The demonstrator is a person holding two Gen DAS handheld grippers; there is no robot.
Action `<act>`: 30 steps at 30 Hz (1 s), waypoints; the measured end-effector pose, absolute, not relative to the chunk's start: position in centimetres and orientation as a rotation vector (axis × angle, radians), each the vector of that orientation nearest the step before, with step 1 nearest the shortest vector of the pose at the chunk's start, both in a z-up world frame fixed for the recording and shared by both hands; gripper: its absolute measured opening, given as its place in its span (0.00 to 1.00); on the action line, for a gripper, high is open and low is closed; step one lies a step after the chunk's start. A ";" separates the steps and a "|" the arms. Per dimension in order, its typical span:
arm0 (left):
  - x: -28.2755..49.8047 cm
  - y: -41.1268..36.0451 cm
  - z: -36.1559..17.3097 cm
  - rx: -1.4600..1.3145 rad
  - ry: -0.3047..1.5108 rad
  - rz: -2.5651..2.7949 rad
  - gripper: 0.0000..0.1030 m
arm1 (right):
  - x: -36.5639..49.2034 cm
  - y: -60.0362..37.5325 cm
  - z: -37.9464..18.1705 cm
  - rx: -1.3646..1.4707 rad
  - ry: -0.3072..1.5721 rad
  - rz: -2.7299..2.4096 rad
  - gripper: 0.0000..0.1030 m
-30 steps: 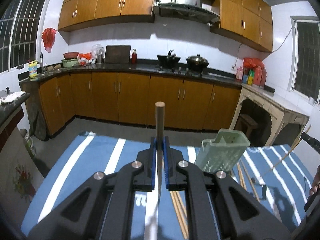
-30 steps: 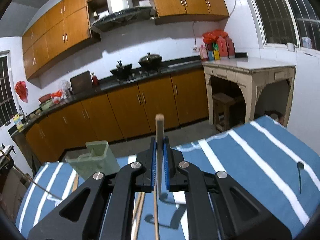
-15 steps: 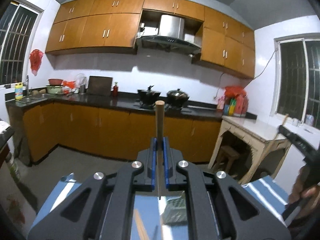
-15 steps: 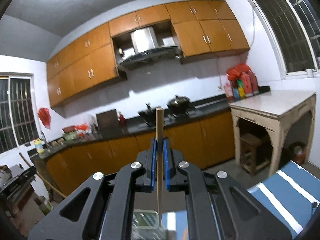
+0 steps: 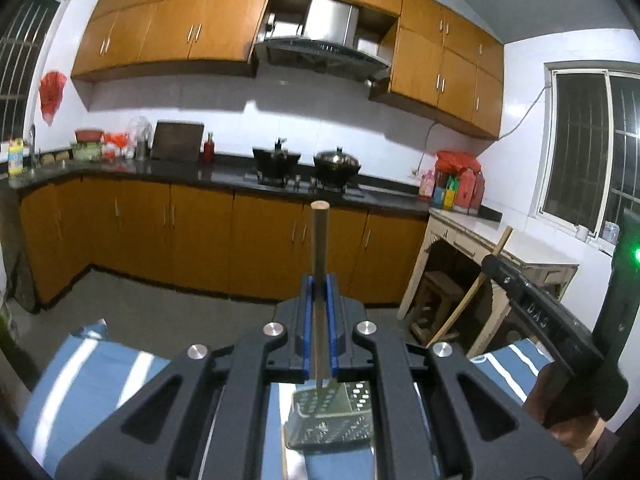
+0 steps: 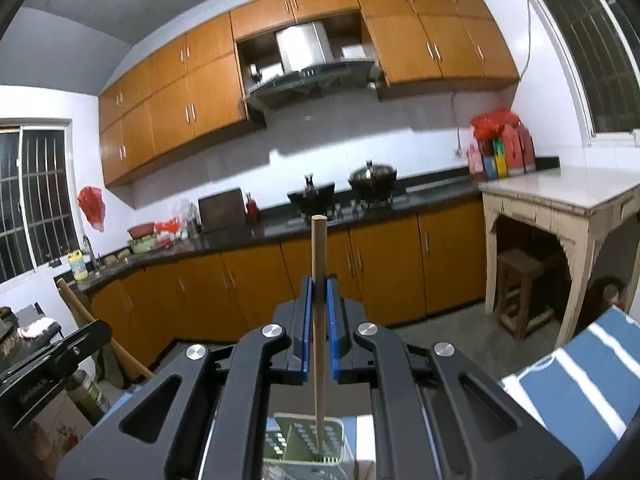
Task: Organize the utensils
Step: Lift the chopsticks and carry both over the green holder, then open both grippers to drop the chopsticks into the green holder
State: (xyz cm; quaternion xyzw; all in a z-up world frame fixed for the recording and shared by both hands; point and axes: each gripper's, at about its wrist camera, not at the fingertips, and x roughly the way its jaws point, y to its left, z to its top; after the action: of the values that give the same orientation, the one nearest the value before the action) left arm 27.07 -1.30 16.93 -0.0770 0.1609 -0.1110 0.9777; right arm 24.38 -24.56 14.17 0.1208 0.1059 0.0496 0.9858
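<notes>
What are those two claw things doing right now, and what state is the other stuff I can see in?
Left gripper: shut on a chopstick, held upright.
Right gripper: shut on a second chopstick, upright, its lower tip over the holder.
Green utensil holder: upright on the striped cloth.
Wok: lidded.
Cabinet doors: closed.

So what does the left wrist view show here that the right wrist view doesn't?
Only the left wrist view shows the right tool from the side, gripping its chopstick, and a green indicator light. Only the right wrist view shows the left tool at its lower left edge. Both show a chopstick clamped upright in shut jaws above the green utensil holder, plus the striped blue tablecloth.
</notes>
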 end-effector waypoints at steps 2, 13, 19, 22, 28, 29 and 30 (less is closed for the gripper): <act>27.7 -1.3 15.9 -0.164 0.350 -0.226 0.07 | 24.7 -24.3 13.3 0.241 0.240 0.099 0.08; 29.0 -0.7 13.0 -0.160 0.449 -0.207 0.08 | 25.0 -24.5 12.0 0.255 0.323 0.106 0.10; 27.6 0.3 13.3 -0.158 0.440 -0.176 0.27 | 23.3 -25.6 12.6 0.263 0.301 0.080 0.46; 26.8 1.0 13.6 -0.166 0.437 -0.164 0.30 | 22.1 -26.3 13.0 0.264 0.298 0.076 0.46; 23.7 2.9 13.5 -0.166 0.423 -0.126 0.39 | 19.6 -28.2 11.4 0.265 0.349 0.032 0.46; 22.9 3.6 13.1 -0.166 0.427 -0.114 0.40 | 19.3 -28.6 10.7 0.268 0.368 0.026 0.46; 22.4 3.7 12.8 -0.166 0.429 -0.105 0.40 | 18.9 -29.0 9.6 0.272 0.397 0.018 0.46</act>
State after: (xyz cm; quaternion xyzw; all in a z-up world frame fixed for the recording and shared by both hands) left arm 22.44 3.70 12.81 -0.0823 0.2127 -0.0518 0.9723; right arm 18.92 -28.99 9.64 0.1346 0.1965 0.0088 0.9712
